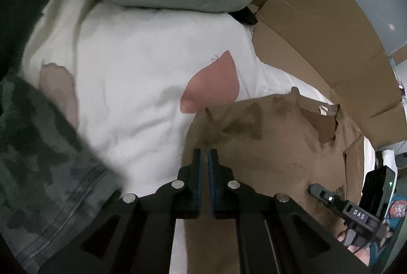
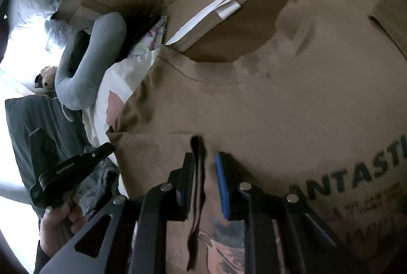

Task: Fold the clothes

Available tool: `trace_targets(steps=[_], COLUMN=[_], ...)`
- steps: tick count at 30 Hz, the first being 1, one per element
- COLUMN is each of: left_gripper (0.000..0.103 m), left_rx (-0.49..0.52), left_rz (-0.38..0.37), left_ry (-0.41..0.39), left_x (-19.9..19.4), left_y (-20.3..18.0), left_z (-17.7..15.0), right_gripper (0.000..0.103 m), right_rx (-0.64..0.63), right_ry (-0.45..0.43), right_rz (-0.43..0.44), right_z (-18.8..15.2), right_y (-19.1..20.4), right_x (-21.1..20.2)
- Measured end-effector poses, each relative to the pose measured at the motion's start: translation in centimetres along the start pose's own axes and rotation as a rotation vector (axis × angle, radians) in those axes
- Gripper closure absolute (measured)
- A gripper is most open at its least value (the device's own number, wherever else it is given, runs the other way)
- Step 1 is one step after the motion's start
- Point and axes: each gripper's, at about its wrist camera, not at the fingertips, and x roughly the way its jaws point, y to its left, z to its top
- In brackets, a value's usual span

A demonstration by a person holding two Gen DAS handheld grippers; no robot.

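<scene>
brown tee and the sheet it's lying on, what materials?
Brown T-shirt: looks like soft matte knit, likely cotton jersey; it drapes in loose wrinkles and carries dark printed lettering. White sheet: thin matte woven fabric, probably cotton, creased and torn open in places. Fibre content can't be confirmed.

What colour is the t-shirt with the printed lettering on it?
Tan brown. The short-sleeved cotton t-shirt with dark printed lettering shows best in the right wrist view.

Brown printed T-shirt (image 2: 292,100), spread flat, creased
</scene>
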Motion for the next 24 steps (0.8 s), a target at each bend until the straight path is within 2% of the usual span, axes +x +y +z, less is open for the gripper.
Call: trace_targets(steps=[6, 15, 22, 24], left_gripper=[0.098, 0.098, 0.098, 0.098], left_rx=[0.010, -0.036, -0.051, -0.058], left_rz=[-0.027, -0.104, -0.138, -0.149], left_ry=[-0.032, -0.053, -0.058, -0.057], left_x=[-2.4, -1.8, -2.1, -2.0], left_y=[-0.1, -0.2, 0.7, 0.7], left_z=[-2.2, -7.5, -12.2, -13.2], right_gripper=[0.080, 0.079, 0.079, 0.076], right_rx=[0.028, 0.046, 0.040, 0.040], right_ry=[0.029, 0.081, 0.165, 0.178], right_rz=[0.028, 0.069, 0.093, 0.095], right_z=[-2.4, -6.1, -9.9, -10.6], right_y=[-0.8, -0.8, 0.5, 0.7], right_x=[-0.8, -0.9, 0.6, 0.9])
